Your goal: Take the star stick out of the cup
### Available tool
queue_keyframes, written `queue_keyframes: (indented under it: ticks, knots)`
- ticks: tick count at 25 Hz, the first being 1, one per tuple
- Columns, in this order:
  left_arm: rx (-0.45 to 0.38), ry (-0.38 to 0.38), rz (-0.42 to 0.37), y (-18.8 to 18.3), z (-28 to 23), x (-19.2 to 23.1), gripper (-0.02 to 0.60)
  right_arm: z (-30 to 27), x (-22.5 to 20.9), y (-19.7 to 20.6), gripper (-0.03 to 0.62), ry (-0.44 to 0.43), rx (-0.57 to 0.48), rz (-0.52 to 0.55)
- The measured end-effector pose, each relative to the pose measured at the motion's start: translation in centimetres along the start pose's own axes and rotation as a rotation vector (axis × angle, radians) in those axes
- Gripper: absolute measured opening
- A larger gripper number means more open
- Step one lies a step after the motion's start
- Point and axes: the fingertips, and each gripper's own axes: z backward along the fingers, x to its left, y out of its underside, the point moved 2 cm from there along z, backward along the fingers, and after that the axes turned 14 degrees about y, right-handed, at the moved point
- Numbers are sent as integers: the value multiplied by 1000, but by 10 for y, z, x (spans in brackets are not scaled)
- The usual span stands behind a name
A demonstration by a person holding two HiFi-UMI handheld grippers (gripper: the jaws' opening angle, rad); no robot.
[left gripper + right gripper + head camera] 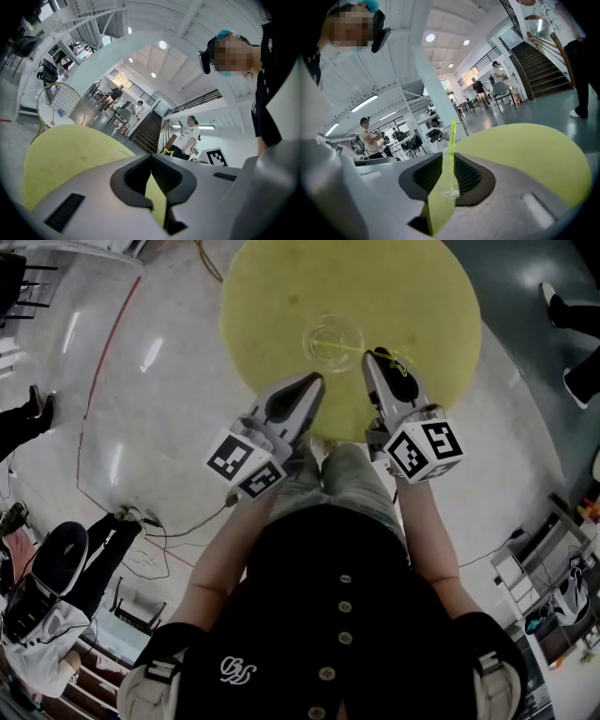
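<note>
Where the cup (330,341) sits, round yellow table (272,296), glossy pale floor (141,427)

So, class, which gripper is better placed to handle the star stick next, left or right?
Right. The star stick stands between the jaws of the right gripper, which look closed on it. The left gripper, jaws together on nothing, sits short of the cup.

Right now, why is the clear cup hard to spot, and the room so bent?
Head view: the clear glass cup fades into the round yellow table; glare streaks pale floor. Both gripper views: wide lenses curve the room, darken corners. Right gripper view: the thin green stick looks soft.
</note>
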Motion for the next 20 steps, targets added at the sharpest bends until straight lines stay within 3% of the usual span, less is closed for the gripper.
queue_keyframes:
  ticks: [7,15,20]
  knots:
    - [-14,-11,-9,0,8,-5,12,6,-3,-2,17,27,-36,-1]
    - [-33,-22,-25,-8,17,-1,12,6,5,-6,17,24,-68,23]
    - [-35,59,-46,-14,12,-9,12,7,12,-9,16,-4,-56,27]
